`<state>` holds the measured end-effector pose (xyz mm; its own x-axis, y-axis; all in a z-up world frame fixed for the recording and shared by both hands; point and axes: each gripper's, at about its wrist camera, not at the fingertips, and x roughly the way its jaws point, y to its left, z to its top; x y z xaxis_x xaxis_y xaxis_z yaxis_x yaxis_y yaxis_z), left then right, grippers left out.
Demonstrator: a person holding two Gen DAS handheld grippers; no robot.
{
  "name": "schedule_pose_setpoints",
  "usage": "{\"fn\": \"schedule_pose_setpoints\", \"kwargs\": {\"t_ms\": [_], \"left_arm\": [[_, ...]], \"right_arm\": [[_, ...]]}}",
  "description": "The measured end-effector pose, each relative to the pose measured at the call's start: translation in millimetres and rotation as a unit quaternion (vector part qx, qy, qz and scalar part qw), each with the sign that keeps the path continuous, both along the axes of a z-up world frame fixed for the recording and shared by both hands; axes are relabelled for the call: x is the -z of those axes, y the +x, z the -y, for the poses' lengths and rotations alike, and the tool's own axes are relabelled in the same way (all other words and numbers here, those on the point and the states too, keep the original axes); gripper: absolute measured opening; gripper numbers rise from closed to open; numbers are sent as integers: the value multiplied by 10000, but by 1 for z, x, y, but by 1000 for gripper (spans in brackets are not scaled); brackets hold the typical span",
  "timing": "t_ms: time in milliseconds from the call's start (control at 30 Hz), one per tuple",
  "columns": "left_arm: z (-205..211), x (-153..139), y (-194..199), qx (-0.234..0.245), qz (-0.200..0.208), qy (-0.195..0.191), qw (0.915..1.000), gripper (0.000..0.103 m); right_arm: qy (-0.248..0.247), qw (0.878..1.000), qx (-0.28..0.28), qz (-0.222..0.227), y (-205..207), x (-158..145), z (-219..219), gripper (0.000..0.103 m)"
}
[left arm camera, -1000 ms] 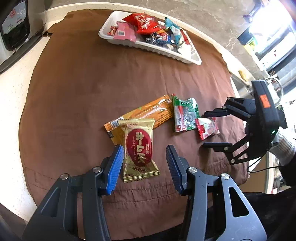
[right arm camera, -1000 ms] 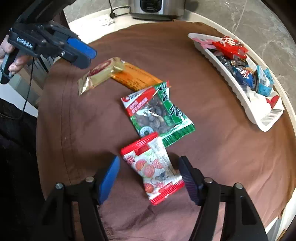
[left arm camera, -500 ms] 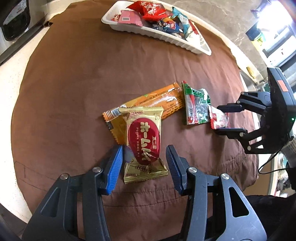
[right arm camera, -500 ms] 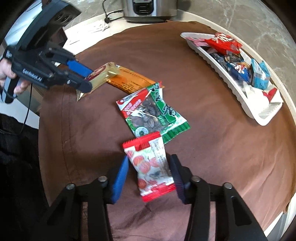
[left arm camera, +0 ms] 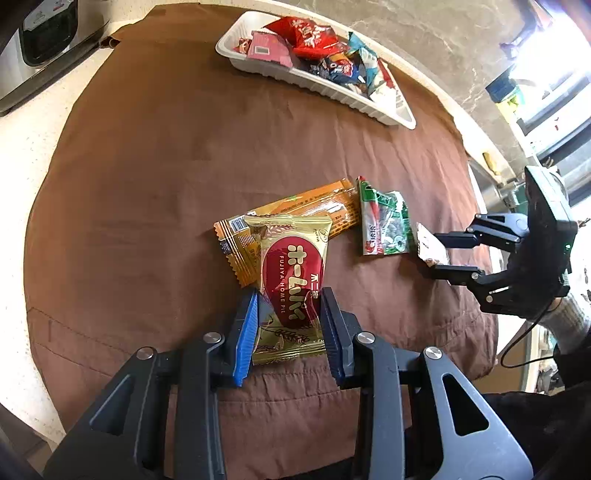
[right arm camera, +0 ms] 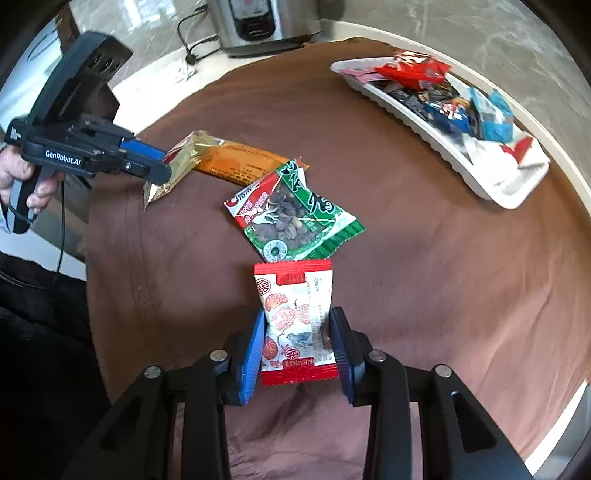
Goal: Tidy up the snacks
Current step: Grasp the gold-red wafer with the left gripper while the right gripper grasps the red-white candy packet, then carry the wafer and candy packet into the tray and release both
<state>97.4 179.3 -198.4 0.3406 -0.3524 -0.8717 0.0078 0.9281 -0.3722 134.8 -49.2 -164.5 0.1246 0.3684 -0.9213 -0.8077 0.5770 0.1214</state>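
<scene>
- The left gripper [left arm camera: 288,321] has its two blue fingers [left arm camera: 246,332] pressed on both sides of the gold snack pack [left arm camera: 290,280]. The pack has a red oval on it and lies on the brown cloth [left arm camera: 147,184].
- The gold pack lies partly on top of an orange snack bar [left arm camera: 306,210].
- The right gripper [right arm camera: 297,347] squeezes the red and white snack pack [right arm camera: 295,317] between its fingers, low on the cloth.
- Only the right wrist view shows the printed front of the red and white pack. From the left wrist view you see just its pale edge between dark fingers [left arm camera: 458,236].
- A green snack bag [right arm camera: 295,218] lies just past the red and white pack, between it and the orange bar.
- A white tray [left arm camera: 314,81] sits at the far edge of the cloth, well apart from both grippers. It holds red, blue and pink snacks.
- The right wrist view shows a hand [right arm camera: 18,177] around the left gripper's handle. The left wrist view does not.
- A silver cooker [right arm camera: 266,22] stands past the cloth.
</scene>
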Motion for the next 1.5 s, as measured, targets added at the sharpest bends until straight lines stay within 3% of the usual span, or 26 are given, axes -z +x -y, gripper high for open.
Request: {"fn": "schedule_pose_setpoints", "kwargs": {"t_ms": [333, 633, 1500], "left_arm": [[-9, -22, -3, 25, 163, -142, 9998, 30], [-12, -40, 26, 69, 433, -262, 9987, 30], [-46, -57, 197, 182, 842, -255, 9960, 30]], "right_arm": [[476, 9966, 599, -295, 5, -13, 24, 38], [932, 9878, 1193, -358, 27, -29, 27, 38], [1856, 9418, 2804, -81, 157, -63, 23, 38]]}}
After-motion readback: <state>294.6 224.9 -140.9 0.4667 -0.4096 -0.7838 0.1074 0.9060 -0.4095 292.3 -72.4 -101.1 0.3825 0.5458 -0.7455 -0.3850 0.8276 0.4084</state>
